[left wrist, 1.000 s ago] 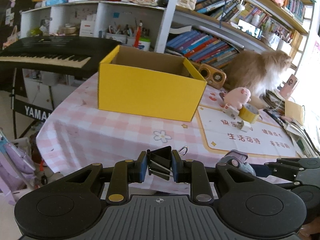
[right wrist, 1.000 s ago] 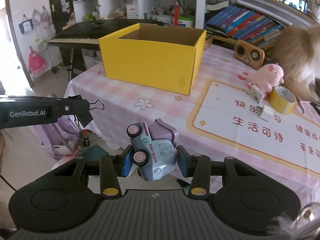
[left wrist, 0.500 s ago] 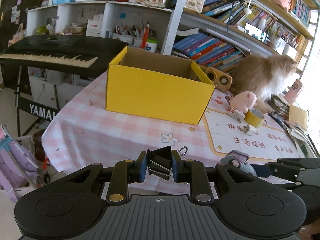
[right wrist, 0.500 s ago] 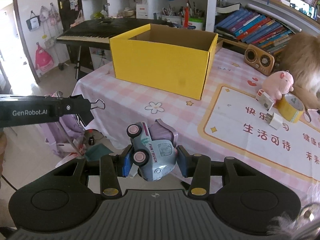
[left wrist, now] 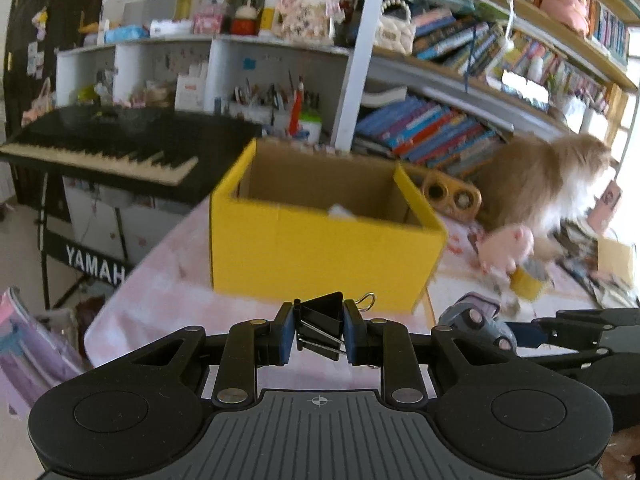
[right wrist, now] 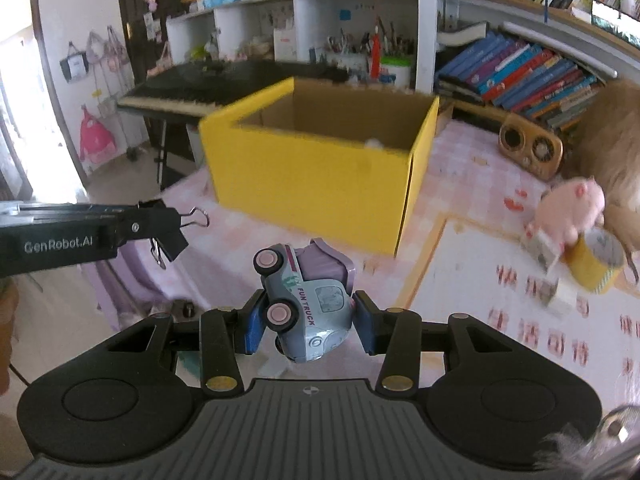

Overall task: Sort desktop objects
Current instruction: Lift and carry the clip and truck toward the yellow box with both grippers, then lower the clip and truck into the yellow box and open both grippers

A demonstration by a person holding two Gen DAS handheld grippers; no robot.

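Both claws are carrying loads toward the yellow box [left wrist: 320, 248]: the left gripper [left wrist: 319, 332] is clamping a black binder clip [left wrist: 320, 320] between its blue pads, and the right gripper [right wrist: 306, 320] is squeezing a small toy truck [right wrist: 304, 300] lettered FUN TRUCK, tipped on its side with wheels facing left. Ahead of each claw and slightly above its fingertips, the box is sitting open-topped on the pink checked tablecloth [right wrist: 460, 184].

Judging risks: the truck is being held across rounded bodywork, so it could be slipping or rotating out if the hand jolts. The clip's wire handles are sticking out beyond the pads and could be catching the box rim. Both claws are heading for one opening side by side, so they could be knocking together, or releasing early and dropping things short, onto the cloth in front of the near wall.

The left wrist view is showing the right claw only as a dark arm at lower right, with the truck's underside peeking out; the lettering is showing only in the right wrist view. The right wrist view is showing the left claw from its flank, clip handle loop protruding, plus the tape roll [right wrist: 596, 266] and pink plush pig [right wrist: 572, 208] more clearly to the right.
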